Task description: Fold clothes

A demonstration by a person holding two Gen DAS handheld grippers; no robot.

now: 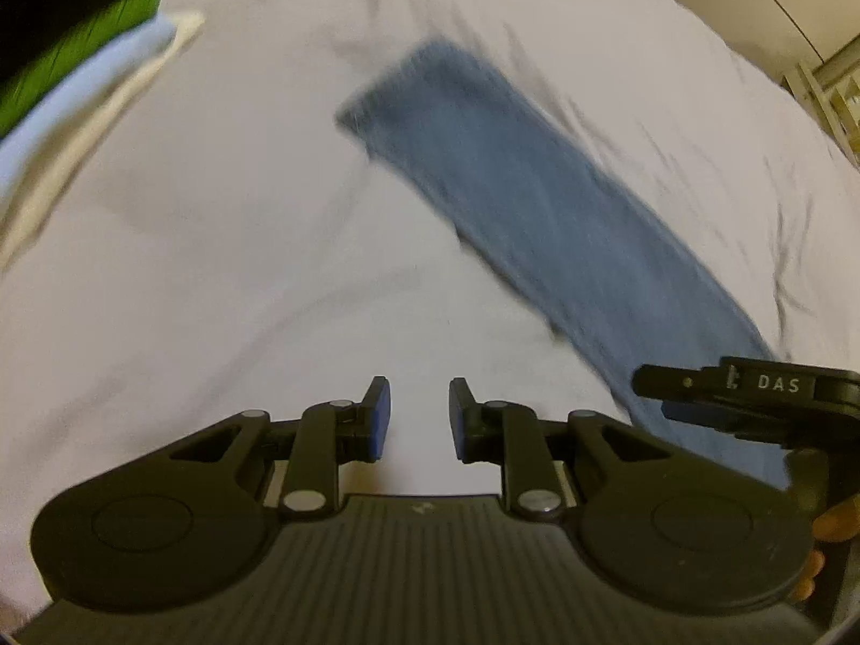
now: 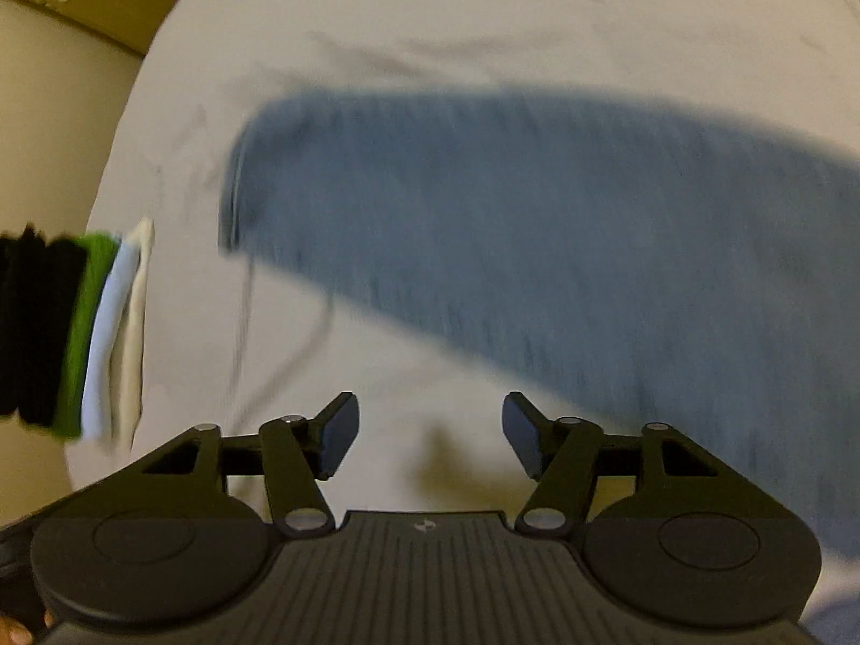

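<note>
A blue garment [image 1: 532, 204], folded into a long narrow strip, lies flat on the white bed sheet [image 1: 215, 247]. It runs from the middle to the lower right in the left wrist view and fills the right half of the right wrist view [image 2: 537, 226]. My left gripper [image 1: 419, 419] is open and empty above bare sheet, left of the strip. My right gripper [image 2: 430, 432] is open and empty above bare sheet, just short of the strip's near edge. It also shows in the left wrist view [image 1: 715, 398], over the strip's near end. Both views are motion-blurred.
A stack of folded clothes [image 1: 70, 70], black, green, pale blue and white, sits at the far left; it also shows in the right wrist view [image 2: 80, 333]. The bed edge, a beige wall [image 2: 48, 123] and pale furniture [image 1: 828, 91] lie beyond.
</note>
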